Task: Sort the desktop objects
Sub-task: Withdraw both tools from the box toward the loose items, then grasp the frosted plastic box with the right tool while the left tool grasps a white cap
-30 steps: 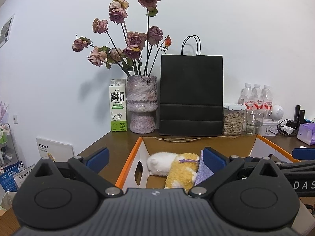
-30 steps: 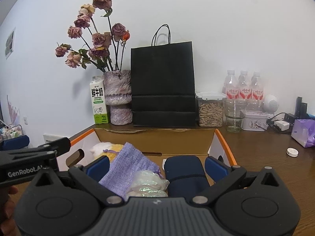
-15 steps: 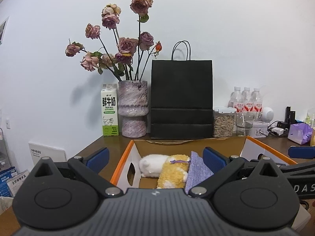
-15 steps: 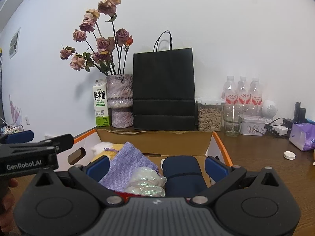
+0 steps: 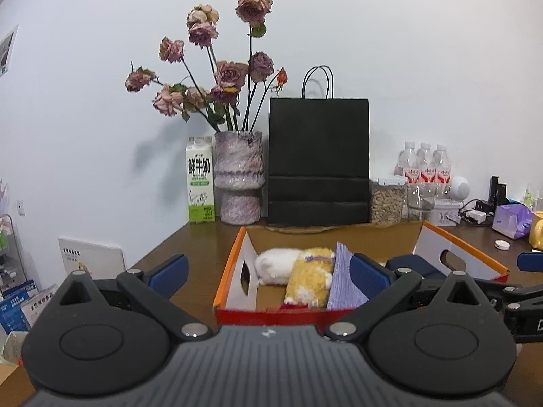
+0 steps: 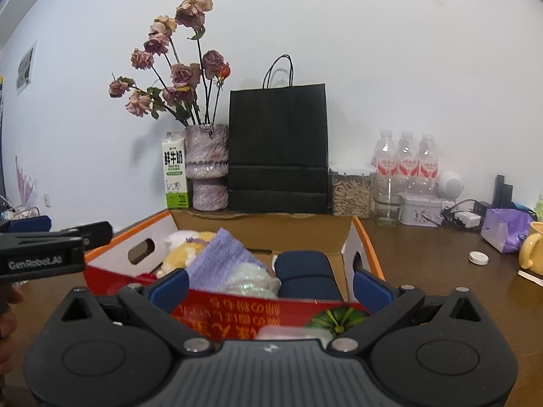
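Both grippers hover empty at the near edge of an open cardboard box (image 6: 353, 237) with orange-edged flaps that sits on the brown worktop (image 6: 424, 271). The left gripper (image 5: 268, 271), low in its frame, has its blue-padded fingers (image 5: 169, 271) spread wide apart with nothing between them; the right gripper (image 6: 269, 286) likewise holds its fingers (image 6: 370, 286) wide apart, framing the box's red front wall. Inside the box, from left to right, lie a white plush toy (image 5: 276, 264), a yellow plush toy (image 5: 310, 279), a lavender drawstring pouch (image 6: 220, 261), a crinkled clear plastic bag (image 6: 253, 281) and a navy case (image 6: 305, 274), all packed close together. Behind the box, against the wall, stand a milk carton (image 6: 175, 171), a vase of dried roses (image 6: 206, 166) and a black paper bag (image 6: 278, 149). At the lower right of the right view a small white cap (image 6: 478, 257) lies on the worktop.
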`<state>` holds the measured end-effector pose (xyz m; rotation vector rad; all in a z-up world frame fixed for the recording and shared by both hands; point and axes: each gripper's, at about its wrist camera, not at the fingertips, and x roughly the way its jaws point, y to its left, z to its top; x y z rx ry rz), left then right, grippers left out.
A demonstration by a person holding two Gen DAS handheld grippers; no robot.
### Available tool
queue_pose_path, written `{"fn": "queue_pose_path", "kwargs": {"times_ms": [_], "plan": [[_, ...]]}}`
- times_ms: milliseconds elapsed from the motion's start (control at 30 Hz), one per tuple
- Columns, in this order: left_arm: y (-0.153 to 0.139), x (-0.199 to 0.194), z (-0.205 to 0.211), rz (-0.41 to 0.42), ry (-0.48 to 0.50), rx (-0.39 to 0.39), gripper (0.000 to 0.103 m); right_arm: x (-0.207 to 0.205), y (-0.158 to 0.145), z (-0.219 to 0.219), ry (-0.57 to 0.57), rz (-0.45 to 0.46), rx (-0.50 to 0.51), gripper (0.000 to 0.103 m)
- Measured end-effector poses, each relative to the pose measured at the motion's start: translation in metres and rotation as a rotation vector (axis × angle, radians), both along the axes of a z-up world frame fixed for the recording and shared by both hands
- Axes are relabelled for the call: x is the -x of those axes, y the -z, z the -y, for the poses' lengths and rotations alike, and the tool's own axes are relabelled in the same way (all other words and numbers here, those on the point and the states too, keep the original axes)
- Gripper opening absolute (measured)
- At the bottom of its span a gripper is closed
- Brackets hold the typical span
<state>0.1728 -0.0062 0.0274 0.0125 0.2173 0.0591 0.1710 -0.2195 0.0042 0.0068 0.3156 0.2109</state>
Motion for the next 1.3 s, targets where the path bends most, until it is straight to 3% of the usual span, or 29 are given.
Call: {"fn": "queue_pose_path", "kwargs": {"times_ms": [667,1300], "plan": [[0.025,0.037,-0.04,-0.162,-0.024,-0.018,0.103,0.041,0.032,0.023,0.041,-0.173,0.045,0.103],[0.042,0.013,-0.043,-0.258,0.044,-0.072,0.102,0.028,0.043,0.019,0.031,-0.233,0.068,0.102]]}}
